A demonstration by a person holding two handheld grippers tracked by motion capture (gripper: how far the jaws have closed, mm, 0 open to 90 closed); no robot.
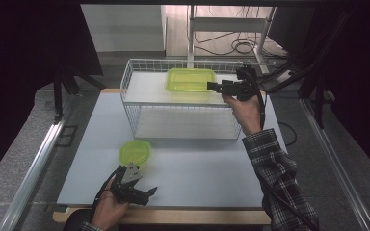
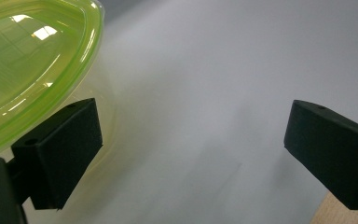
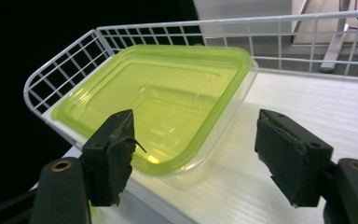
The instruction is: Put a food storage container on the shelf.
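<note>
The round green lid point(image 2: 23, 70) is cut off by the left gripper view's top and left edges.

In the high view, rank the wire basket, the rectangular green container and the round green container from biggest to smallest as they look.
1. wire basket
2. rectangular green container
3. round green container, though it sits nearer the camera, so its true size is smaller still.

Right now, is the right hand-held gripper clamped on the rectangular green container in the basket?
No, the right hand-held gripper has its jaws spread apart, and the rectangular green container sits free in the wire basket.
</note>
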